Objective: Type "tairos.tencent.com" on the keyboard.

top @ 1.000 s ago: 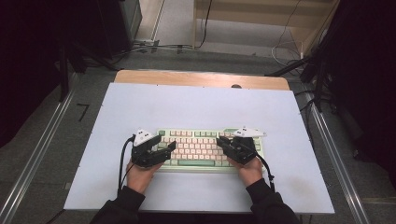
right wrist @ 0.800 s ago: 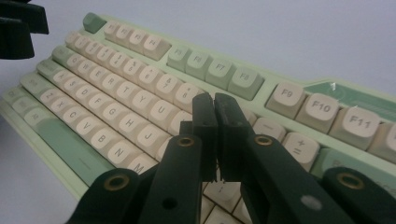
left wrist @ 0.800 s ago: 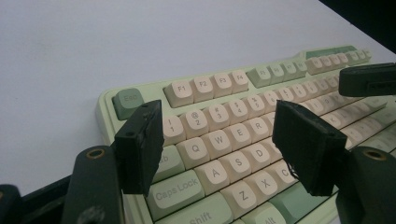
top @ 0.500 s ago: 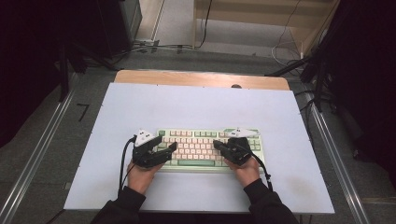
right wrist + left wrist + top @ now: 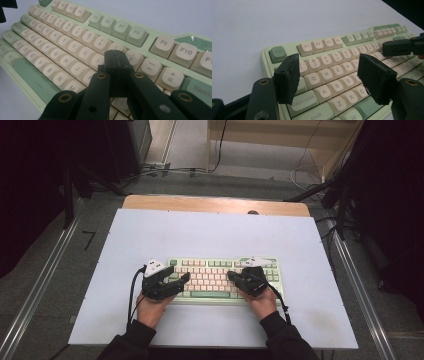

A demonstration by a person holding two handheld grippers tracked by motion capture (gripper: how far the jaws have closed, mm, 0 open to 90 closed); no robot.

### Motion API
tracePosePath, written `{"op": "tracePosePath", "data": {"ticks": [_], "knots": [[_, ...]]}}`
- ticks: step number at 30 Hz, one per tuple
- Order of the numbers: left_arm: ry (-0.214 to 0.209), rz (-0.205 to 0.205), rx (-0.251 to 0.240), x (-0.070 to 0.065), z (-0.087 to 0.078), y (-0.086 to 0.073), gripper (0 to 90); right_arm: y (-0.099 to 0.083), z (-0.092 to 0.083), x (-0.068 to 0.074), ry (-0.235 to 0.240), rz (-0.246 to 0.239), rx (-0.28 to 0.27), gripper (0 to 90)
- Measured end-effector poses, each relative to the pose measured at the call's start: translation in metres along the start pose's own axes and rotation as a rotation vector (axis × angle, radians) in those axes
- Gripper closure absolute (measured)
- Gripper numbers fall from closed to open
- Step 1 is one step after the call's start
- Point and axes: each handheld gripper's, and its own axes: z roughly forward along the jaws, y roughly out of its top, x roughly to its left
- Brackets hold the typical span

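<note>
While both grippers sit over the keyboard, the status reads as follows.
Keyboard (image 5: 220, 279): lies flat at the near middle of the tabletop (image 5: 210, 232), between the two hands.
Left gripper (image 5: 181, 281): jaws spread, poised above the Q–A–Z columns, nothing between them.
Right gripper (image 5: 232, 277): jaws pressed together into one tip, over the keys near I, O and K.
Progress: keying appears under way. Whether a key is depressed cannot be told.
Remaining: further presses, judged likely.
</note>
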Motion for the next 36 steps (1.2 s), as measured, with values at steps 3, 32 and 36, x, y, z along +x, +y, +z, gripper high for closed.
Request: {"op": "tracePosePath", "data": {"ticks": [3, 32, 36], "knots": [[-0.001, -0.001, 0.000, 0.000, 0.000, 0.000, 34.8, 0.001, -0.002, 0.000, 0.007, 0.001, -0.004, 87.5], [-0.035, -0.006, 0.012, 0.000, 0.000, -0.001, 46.8, 0.007, -0.033, -0.016, 0.000, 0.018, -0.116, 25.5], [-0.050, -0.003, 0.016, -0.001, 0.001, -0.001, 53.8, 0.006, -0.033, -0.015, -0.014, 0.007, -0.112, 25.3]]}}
